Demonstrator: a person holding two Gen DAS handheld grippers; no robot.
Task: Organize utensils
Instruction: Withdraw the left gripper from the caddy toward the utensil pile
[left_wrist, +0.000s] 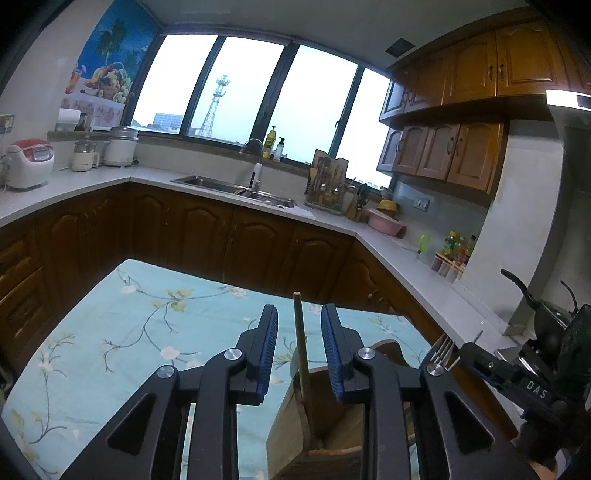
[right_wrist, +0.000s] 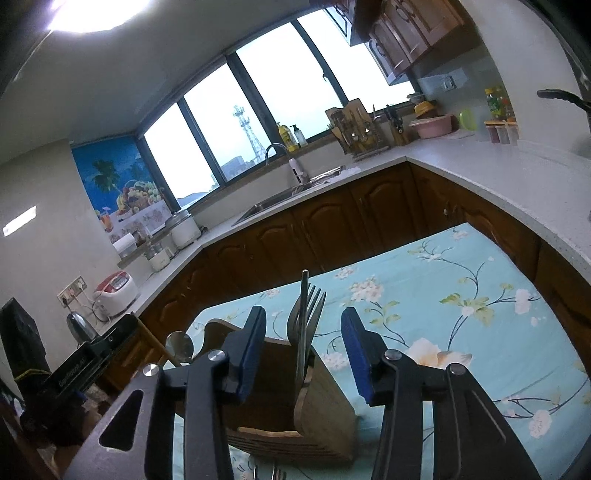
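My left claw (left_wrist: 299, 350) stands apart at lower centre of its frame, straddling an upright wooden stick (left_wrist: 301, 347) without touching it. My right claw (right_wrist: 303, 347) is likewise apart, flanking fork tines (right_wrist: 314, 306) and a flat metal handle (right_wrist: 303, 314). All stand in the wooden holder (right_wrist: 325, 402) on the floral-clothed table (right_wrist: 480, 314). A spoon (right_wrist: 179, 345) shows at lower left.

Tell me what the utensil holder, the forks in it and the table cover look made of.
Utensil holder: wood, probably bamboo, with brown grain and layered edges. Forks: metal, likely stainless steel, grey and slightly shiny. Table cover: printed floral fabric, matte; possibly coated.
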